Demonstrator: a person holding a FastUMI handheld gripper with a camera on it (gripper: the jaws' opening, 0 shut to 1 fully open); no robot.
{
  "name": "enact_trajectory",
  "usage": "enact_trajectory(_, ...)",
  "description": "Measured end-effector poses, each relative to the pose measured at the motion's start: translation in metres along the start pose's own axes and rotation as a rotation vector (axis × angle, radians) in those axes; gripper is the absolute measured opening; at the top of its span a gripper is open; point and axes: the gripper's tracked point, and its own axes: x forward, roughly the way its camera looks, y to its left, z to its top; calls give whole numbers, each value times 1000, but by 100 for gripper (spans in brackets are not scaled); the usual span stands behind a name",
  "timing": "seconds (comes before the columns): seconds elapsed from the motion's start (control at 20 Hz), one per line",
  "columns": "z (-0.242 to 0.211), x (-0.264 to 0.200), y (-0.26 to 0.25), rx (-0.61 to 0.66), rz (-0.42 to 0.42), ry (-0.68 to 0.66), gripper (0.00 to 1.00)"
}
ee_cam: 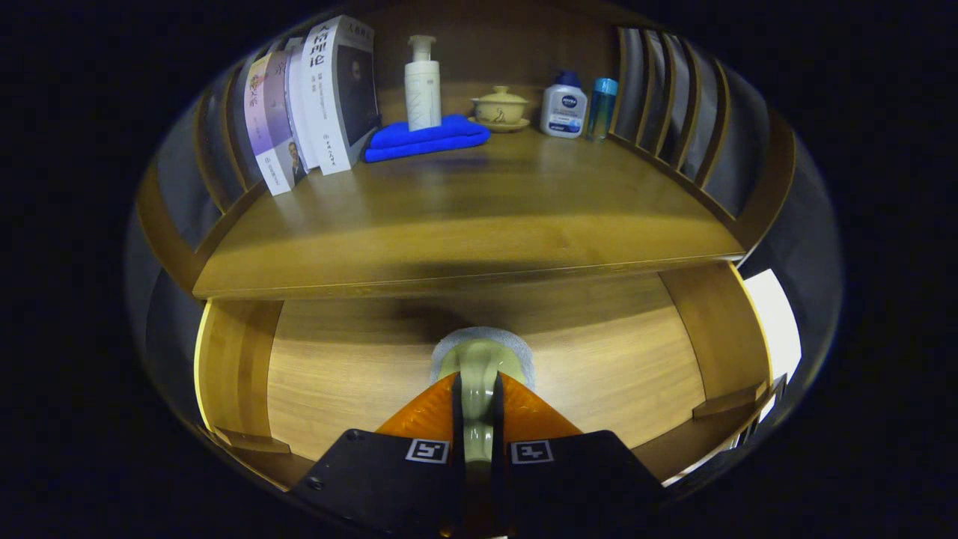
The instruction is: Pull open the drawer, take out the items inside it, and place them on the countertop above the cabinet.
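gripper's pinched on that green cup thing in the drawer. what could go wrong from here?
1. The fingers pinch the green cup on a narrow, glossy part; it may slip or swing when lifted.
2. The countertop edge overhangs the open drawer; a straight lift could knock the cup against it.
3. The back of the countertop holds a blue towel, a pump bottle and a lidded teacup; set down in front of them.

Dim, warm light (fisheye bends the edges); countertop [464,217] sheen.

Warm wooden desk [479,217] with slatted side rails [673,90], books [314,97] leaning at the back left, dim light, white floor [775,322] beyond.
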Motion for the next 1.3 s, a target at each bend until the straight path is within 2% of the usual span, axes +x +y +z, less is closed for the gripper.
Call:
enact_trajectory(0.4, 23, -56, -21, 37, -39, -177, 16)
enact_trajectory(0.75, 69, -99, -17, 63, 11, -374, 16)
enact_trajectory(1.0, 104, -102, -13, 22, 41, -465, 15)
enact_trajectory(1.3, 159, -79, 7, -79, 63, -467, 15)
